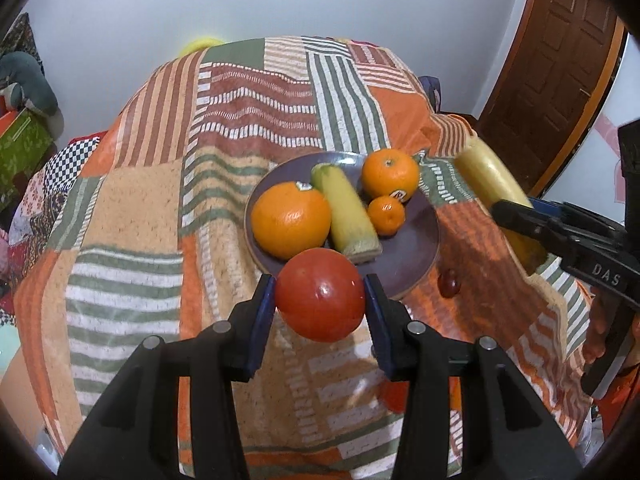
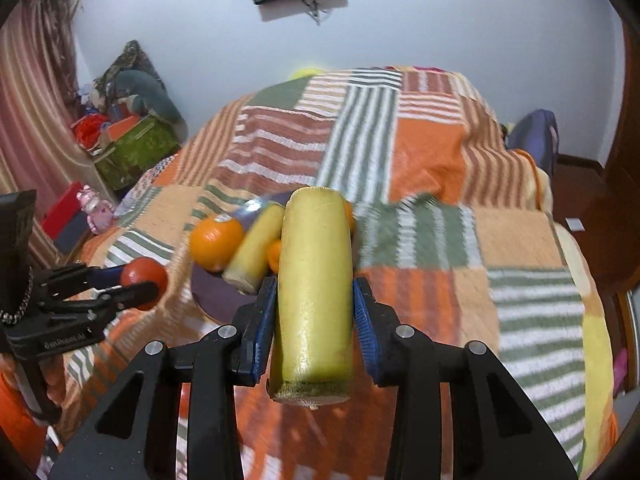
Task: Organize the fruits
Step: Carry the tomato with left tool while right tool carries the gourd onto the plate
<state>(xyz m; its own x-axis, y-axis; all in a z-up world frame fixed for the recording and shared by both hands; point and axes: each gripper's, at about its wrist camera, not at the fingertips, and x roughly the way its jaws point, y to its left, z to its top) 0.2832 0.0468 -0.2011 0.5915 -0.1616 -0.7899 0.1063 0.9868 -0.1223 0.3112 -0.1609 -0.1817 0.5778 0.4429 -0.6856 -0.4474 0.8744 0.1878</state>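
Observation:
My left gripper (image 1: 320,294) is shut on a red tomato (image 1: 320,294) and holds it just above the near rim of a dark purple plate (image 1: 416,256). On the plate lie a large orange (image 1: 290,220), a yellow corn-like piece (image 1: 346,210), a second orange (image 1: 390,174) and a small mandarin (image 1: 386,215). My right gripper (image 2: 314,304) is shut on a second long yellow piece (image 2: 314,280), held in the air right of the plate (image 2: 216,296). It also shows in the left wrist view (image 1: 492,184). The tomato shows in the right wrist view (image 2: 144,276).
A small dark red grape-like fruit (image 1: 449,283) lies on the striped orange, green and white blanket (image 1: 160,200) just right of the plate. Boxes and clutter (image 2: 128,148) stand on the floor at the left. A wooden door (image 1: 560,60) is at the right.

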